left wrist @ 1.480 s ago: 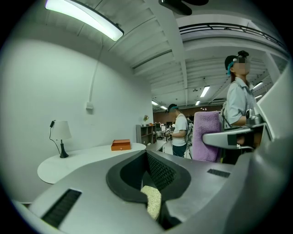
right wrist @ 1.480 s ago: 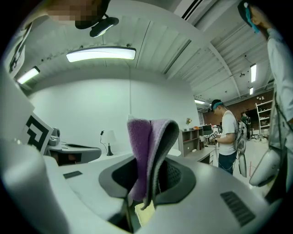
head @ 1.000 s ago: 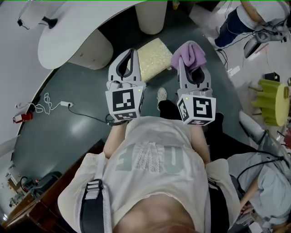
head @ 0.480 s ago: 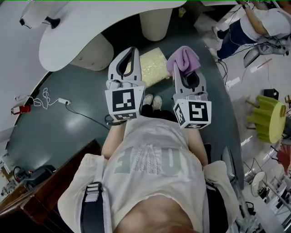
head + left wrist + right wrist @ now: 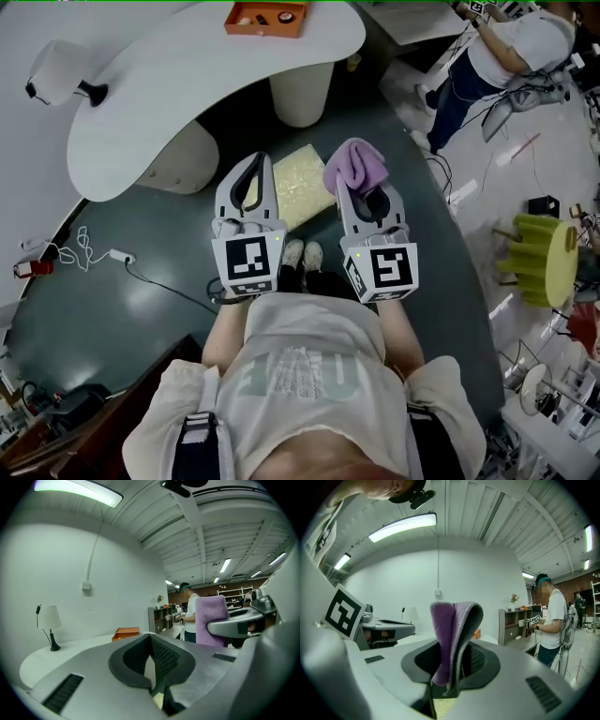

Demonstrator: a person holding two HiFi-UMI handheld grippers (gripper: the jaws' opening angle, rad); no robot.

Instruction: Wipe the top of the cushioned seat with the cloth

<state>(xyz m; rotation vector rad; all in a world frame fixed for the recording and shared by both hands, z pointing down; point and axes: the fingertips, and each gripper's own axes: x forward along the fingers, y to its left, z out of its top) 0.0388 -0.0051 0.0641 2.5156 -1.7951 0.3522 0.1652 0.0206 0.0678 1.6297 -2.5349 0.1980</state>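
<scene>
A pale yellow cushioned seat lies on the dark floor just ahead of the person's shoes. Both grippers are held above it, side by side. My right gripper is shut on a folded purple cloth, which stands up out of the jaws. My left gripper is to the left of the cushion, jaws together with nothing between them. A sliver of yellow cushion shows below the right jaws.
A white curved table stands beyond the cushion on two round pedestals, carrying an orange tray and a lamp. A power strip with cable lies left. A yellow-green stool and a standing person are right.
The view has shifted: the cushion, table and both grippers now sit lower in the frame, and more of the table shows. The right gripper still holds the cloth; the left stays shut.
</scene>
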